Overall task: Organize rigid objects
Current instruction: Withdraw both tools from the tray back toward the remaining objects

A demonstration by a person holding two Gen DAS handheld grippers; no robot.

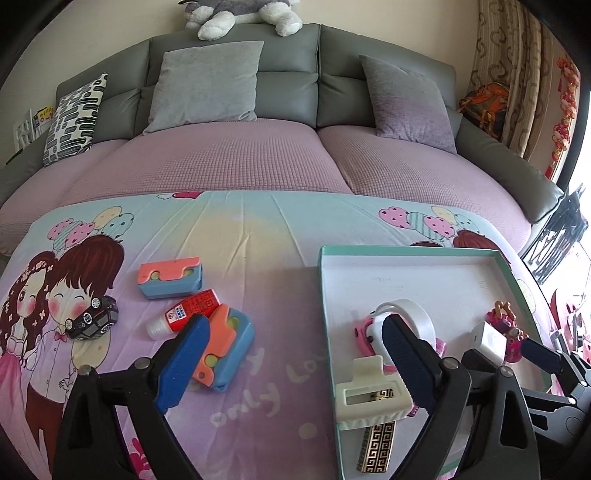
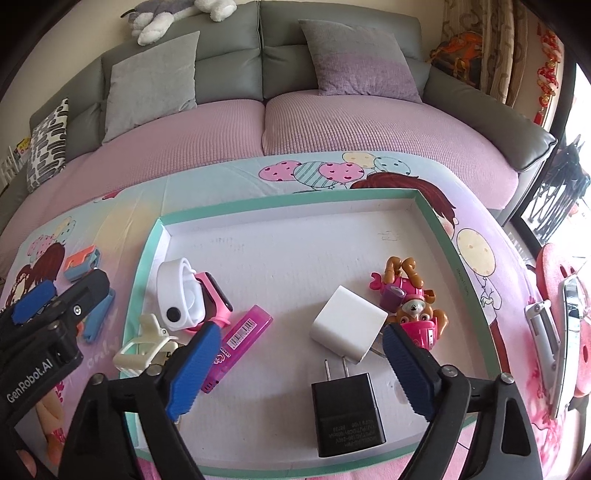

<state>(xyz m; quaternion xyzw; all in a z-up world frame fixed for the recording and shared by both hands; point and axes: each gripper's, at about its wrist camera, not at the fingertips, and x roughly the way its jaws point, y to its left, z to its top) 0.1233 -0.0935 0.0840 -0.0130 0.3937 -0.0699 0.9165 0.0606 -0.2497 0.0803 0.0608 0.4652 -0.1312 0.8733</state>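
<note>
Several pieces already inside tray (image 2: 155, 240); car (image 1: 92, 317), bottle (image 1: 184, 310), two blocks (image 1: 170, 277) left outside; both claws (image 1: 295, 354) (image 2: 299, 365) gaped, empty.

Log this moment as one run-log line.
left gripper: open, empty | right gripper: open, over black charger in tray | toy car, red bottle outside tray

1. A grey sofa (image 1: 288, 74) fills the upper frame, its seats under a pink cover (image 1: 229, 158).
2. Two grey cushions (image 1: 207, 81) and a patterned one (image 1: 74, 114) lean on its back.
3. A patterned curtain (image 1: 517, 66) hangs upper right.
4. Bright daylight, probably a window, enters at the right edge.
5. The wall (image 1: 122, 18) is cream.
</note>
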